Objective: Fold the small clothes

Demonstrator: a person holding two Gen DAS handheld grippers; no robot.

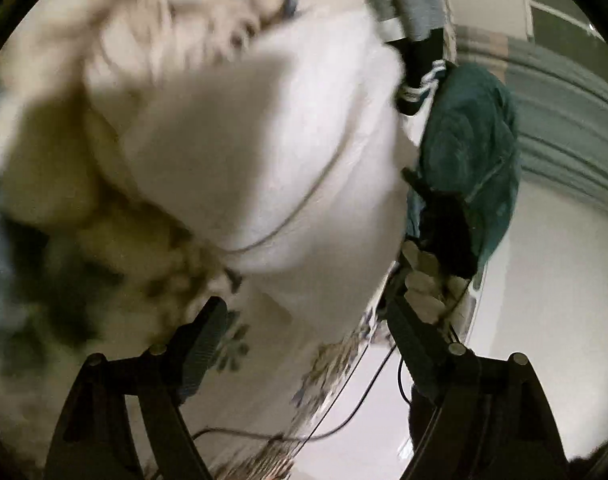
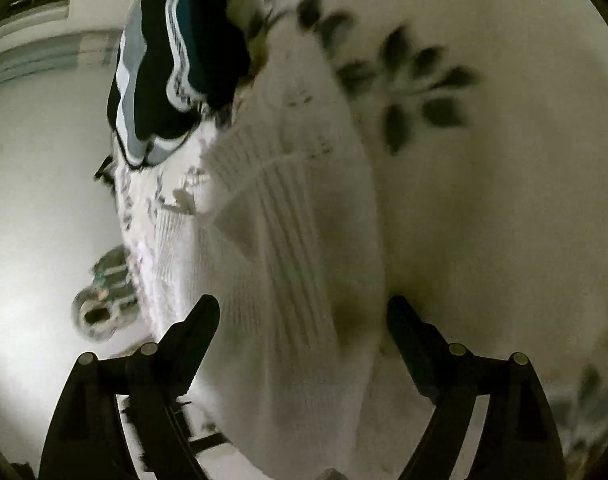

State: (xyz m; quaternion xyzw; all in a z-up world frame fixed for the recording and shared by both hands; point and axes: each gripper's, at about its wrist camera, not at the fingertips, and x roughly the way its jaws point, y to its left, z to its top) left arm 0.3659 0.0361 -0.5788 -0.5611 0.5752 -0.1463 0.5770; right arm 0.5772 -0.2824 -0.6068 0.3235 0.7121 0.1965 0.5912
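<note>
A white knitted garment [image 1: 248, 152] lies spread on a cream cloth with a dark floral print [image 1: 116, 40]. It fills the middle of the left wrist view, blurred by motion. My left gripper [image 1: 304, 312] is open just above its near edge and holds nothing. In the right wrist view the same white ribbed garment [image 2: 272, 248] runs between my fingers. My right gripper [image 2: 304, 312] is open over it and holds nothing. A dark striped garment [image 2: 172, 48] lies beyond it at the upper left.
A dark green garment [image 1: 472, 136] and the striped garment [image 1: 408, 16] lie at the right of the left wrist view. The floral cloth [image 2: 484, 160] covers the surface on the right. Pale floor [image 2: 44, 208] with a small patterned object [image 2: 104, 304] shows at left. Cables [image 1: 344, 416] trail near the cloth's edge.
</note>
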